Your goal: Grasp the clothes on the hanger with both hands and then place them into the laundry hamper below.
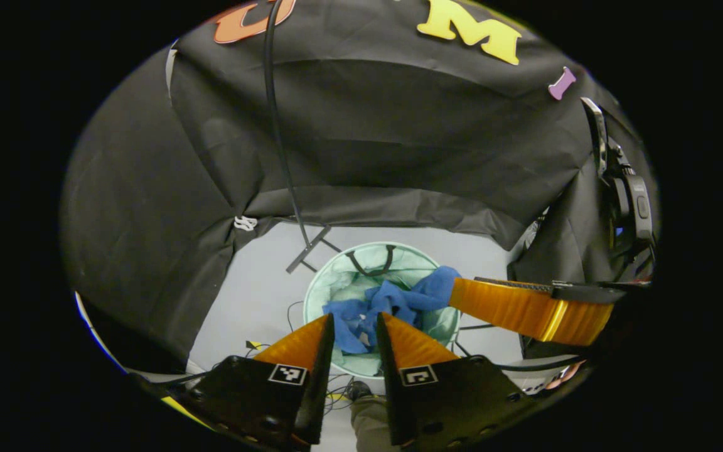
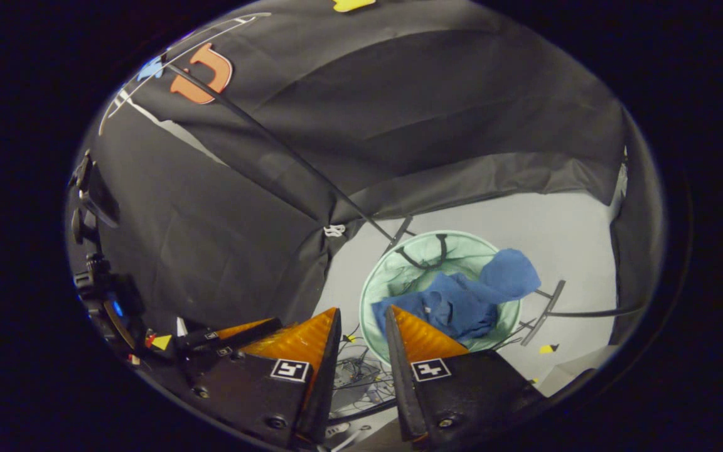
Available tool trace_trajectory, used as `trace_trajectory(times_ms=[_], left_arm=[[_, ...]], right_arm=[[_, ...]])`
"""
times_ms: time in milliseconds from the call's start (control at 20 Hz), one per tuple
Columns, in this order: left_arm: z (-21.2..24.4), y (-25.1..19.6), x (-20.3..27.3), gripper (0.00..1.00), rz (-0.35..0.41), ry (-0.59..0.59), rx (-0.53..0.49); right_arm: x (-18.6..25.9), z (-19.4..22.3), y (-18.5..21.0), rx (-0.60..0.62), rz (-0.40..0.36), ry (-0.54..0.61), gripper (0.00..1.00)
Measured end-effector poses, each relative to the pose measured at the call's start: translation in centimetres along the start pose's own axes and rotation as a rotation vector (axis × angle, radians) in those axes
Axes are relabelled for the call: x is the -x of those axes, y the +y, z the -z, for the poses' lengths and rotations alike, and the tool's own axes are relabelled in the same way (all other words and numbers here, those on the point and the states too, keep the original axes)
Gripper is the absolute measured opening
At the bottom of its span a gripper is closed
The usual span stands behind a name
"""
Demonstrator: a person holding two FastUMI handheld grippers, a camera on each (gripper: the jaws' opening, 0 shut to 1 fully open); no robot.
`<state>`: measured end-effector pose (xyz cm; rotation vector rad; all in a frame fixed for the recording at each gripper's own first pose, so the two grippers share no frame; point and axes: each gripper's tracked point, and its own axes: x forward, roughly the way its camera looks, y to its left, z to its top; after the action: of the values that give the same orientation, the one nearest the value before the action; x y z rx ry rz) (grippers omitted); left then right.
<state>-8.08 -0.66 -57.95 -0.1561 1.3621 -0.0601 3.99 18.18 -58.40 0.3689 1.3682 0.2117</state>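
A blue garment (image 1: 386, 307) is seen crumpled inside the round, pale green mesh hamper (image 1: 327, 285), which stands upright on the grey floor. One fold is draped over the rim at about 2 o'clock (image 2: 512, 273). Two dark handles (image 1: 371, 260) are seen at the hamper's 12 o'clock edge.

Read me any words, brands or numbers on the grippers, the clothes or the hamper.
None readable.
Black-and-white square markers on the left gripper and right gripper: patterns, no letters.
Blue clothes and mint-green mesh laundry hamper: no print visible.
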Motion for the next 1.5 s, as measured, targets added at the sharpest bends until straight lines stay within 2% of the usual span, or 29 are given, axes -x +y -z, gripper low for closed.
trace_trajectory(times_ms=[100,200,250,300,350,400,550,750,800,850,900,1050,1150,1250,1300,1350,1400,1500], left_arm=[[0.0,-0.2,0.2,0.52,0.003,-0.008,-0.006],[-0.1,-0.5,0.8,0.72,0.002,-0.012,-0.015],[0.1,-0.6,1.0,0.92,0.000,-0.013,-0.023],[0.0,-0.7,1.0,0.80,-0.002,-0.017,-0.032],[0.1,-0.7,1.2,0.96,-0.005,-0.022,-0.042],[-0.1,-0.8,1.5,0.91,-0.010,-0.029,-0.053],[-0.8,-1.2,2.9,0.99,-0.026,-0.059,-0.087],[-3.2,-2.0,6.8,0.97,-0.037,-0.158,-0.113],[-4.1,-2.4,7.9,1.00,-0.035,-0.192,-0.116],[-5.1,-2.6,9.1,0.93,-0.034,-0.227,-0.120],[-5.9,-2.9,10.7,0.97,-0.036,-0.266,-0.125],[-9.3,-3.7,15.4,0.97,-0.036,-0.385,-0.136],[-11.1,-4.4,18.9,0.97,-0.030,-0.465,-0.135],[-11.5,-4.8,22.0,0.97,-0.030,-0.539,-0.130],[-11.9,-5.2,23.3,1.00,-0.033,-0.574,-0.130],[-12.2,-5.5,24.7,0.93,-0.033,-0.610,-0.131],[-12.6,-5.8,25.9,0.97,-0.032,-0.644,-0.130],[-13.0,-6.2,29.4,0.97,-0.030,-0.716,-0.125]], right_arm=[[1.1,-1.3,-0.7,0.053,0.024,-0.035,0.54],[2.8,-1.5,-2.4,0.100,0.063,-0.071,0.67],[3.8,-1.6,-3.2,0.117,0.081,-0.088,0.70],[4.7,-1.9,-4.0,0.128,0.099,-0.104,0.75],[5.3,-2.2,-4.1,0.134,0.109,-0.122,0.75],[6.2,-2.8,-4.5,0.141,0.118,-0.141,0.75],[9.9,-4.4,-5.5,0.182,0.146,-0.205,0.79],[14.7,-6.2,-4.3,0.227,0.140,-0.321,0.78],[16.4,-6.9,-3.7,0.247,0.136,-0.358,0.78],[17.9,-7.4,-3.1,0.268,0.136,-0.394,0.79],[19.6,-8.0,-2.7,0.286,0.136,-0.433,0.80],[24.8,-9.6,-0.8,0.327,0.130,-0.559,0.84],[27.7,-10.6,0.5,0.351,0.124,-0.638,0.92],[31.0,-11.5,1.6,0.369,0.120,-0.712,0.93],[32.6,-12.0,2.3,0.379,0.117,-0.749,0.93],[34.2,-12.2,2.9,0.390,0.112,-0.787,0.93],[35.8,-12.6,3.6,0.402,0.110,-0.825,0.93],[38.6,-13.7,4.8,0.431,0.111,-0.894,1.00]])
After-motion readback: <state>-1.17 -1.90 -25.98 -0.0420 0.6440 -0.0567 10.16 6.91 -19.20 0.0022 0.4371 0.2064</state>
